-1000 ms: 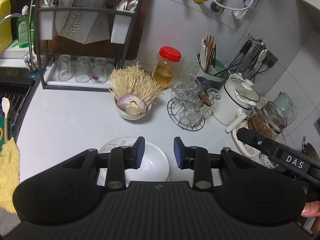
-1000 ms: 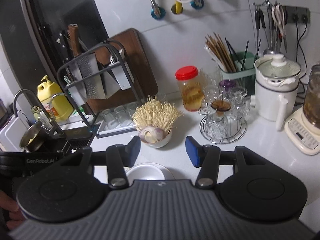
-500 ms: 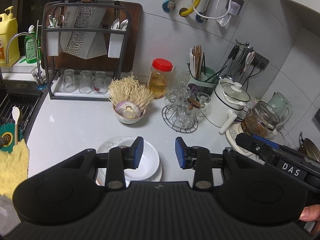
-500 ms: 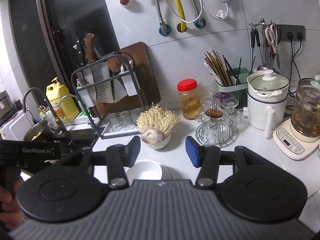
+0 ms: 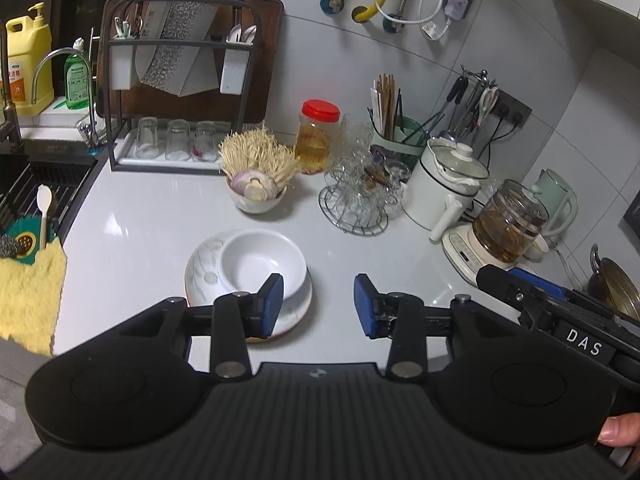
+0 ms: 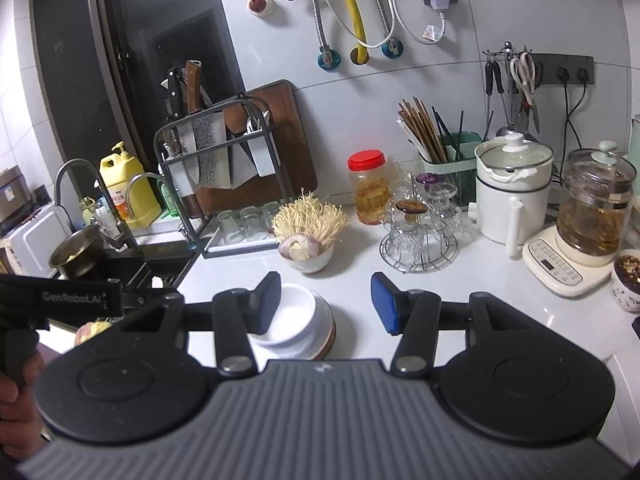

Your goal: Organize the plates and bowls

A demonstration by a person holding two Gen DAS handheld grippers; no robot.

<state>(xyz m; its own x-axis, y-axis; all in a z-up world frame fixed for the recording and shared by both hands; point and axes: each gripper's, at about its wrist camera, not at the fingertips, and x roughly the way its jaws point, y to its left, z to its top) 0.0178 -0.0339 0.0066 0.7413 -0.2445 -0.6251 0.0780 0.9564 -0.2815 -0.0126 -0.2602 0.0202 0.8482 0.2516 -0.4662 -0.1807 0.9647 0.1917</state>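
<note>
A white bowl (image 5: 260, 264) rests in a patterned plate (image 5: 200, 276) on the white counter, just ahead of both grippers. My left gripper (image 5: 319, 306) hovers near and to the right of them. Its jaws are opening with only bare counter between them, and its left pad overlaps the bowl's rim in the view. In the right wrist view the same bowl (image 6: 296, 316) and plate (image 6: 326, 332) sit behind the left finger. My right gripper (image 6: 326, 303) stands open and holds nothing.
Behind the plate stands a small bowl of enoki mushrooms and onion (image 5: 256, 192). A wire rack of glasses (image 5: 354, 200), a white pot (image 5: 444, 184) and a glass kettle (image 5: 508, 224) crowd the right. The knife rack (image 5: 180, 80), sink (image 5: 36, 188) and yellow cloth (image 5: 28, 292) lie left.
Both grippers have drawn back from the counter, so the bowl and plate look smaller and farther off. The left jaws have spread a little wider.
</note>
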